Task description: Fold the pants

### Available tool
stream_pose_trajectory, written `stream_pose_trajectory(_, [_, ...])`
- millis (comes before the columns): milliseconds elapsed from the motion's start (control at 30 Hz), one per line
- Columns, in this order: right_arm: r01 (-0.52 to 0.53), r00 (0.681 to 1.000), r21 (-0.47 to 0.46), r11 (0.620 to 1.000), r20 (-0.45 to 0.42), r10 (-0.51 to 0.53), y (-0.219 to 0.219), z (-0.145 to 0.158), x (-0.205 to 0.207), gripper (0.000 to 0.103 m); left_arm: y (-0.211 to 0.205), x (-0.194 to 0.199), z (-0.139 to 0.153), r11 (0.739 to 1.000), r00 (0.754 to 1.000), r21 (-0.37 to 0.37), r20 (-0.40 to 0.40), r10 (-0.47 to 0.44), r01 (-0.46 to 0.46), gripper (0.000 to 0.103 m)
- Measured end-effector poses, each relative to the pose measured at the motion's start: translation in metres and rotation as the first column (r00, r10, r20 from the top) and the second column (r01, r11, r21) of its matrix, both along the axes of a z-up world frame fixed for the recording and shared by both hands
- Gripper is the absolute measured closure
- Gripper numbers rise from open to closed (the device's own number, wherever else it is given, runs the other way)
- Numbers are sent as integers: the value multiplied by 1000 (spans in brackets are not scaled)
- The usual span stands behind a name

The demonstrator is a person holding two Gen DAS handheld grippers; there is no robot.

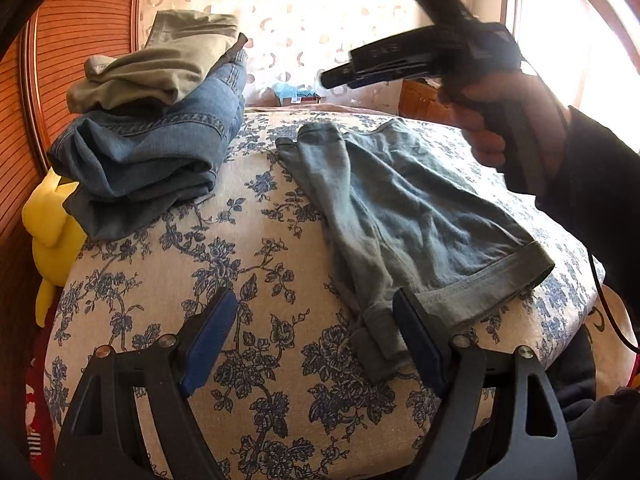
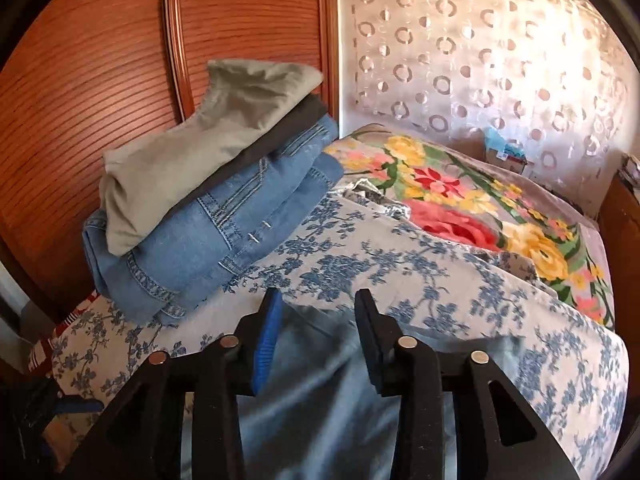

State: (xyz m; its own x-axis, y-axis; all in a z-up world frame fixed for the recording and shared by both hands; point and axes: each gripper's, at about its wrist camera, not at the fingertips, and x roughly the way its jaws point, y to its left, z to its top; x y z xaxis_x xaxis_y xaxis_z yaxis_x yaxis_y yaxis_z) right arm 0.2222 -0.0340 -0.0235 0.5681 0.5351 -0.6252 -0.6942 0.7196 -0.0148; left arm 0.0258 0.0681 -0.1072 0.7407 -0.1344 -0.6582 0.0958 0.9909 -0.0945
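Left wrist view: grey-green pants [image 1: 404, 216] flat on the bed [image 1: 248, 240] with the blue floral cover, folded lengthwise by the look of it — legs stacked, cuff end near the camera, far end toward the curtain [image 1: 312, 20]. Left gripper [image 1: 316, 332] low over the bed, fingers wide apart, nothing between them; right-hand finger [image 1: 420, 340] just at the cuffed hem, touching or not — can't tell. Right gripper [image 1: 340, 76] held up in the air above the far end of the pants, fingers look close together, holding nothing; exact gap hard to read from the side.

Right wrist view: fingers [image 2: 264, 344] slightly apart, empty, same pants [image 2: 320, 380] under and behind them. Stack of folded clothes [image 2: 208, 200] at the left edge of the bed against the wooden wardrobe [image 2: 100, 80] — olive pair on top, dark layer, jeans underneath. Flowered blanket [image 2: 480, 208] beyond.

Progress estimate: three pairs done and stacked; current pair likely half-folded. Left: crosswise fold or two, then onto the stack.
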Motion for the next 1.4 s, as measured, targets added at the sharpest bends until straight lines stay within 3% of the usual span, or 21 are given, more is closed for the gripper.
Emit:
stream_pose_trajectory(300, [114,993,15,993,-20,-113,-65,-21,-35,63,-9,14,17,999,999,21,25,-32,31,22])
stream_pose_trajectory(733, [194,978,-16,981,-71,-195,-106,-60,-57,63,-21,75,35,992,992,30,21,-121,120,24])
stream_pose_trajectory(1133, [208,975,-27,978,-76,-210,-103,-62,-30,63,-34,146,27,986,988,74,-54,-145,149,40])
stream_pose_trajectory(1267, [215,972,-31,976,-88,-217,-102,-66,-24,63,-35,169,17,985,985,83,-101,-142,151,55])
stream_pose_trajectory(1400, [215,972,-39,976,-90,-217,-101,-68,-22,63,-34,181,12,985,985,104,-119,-128,141,61])
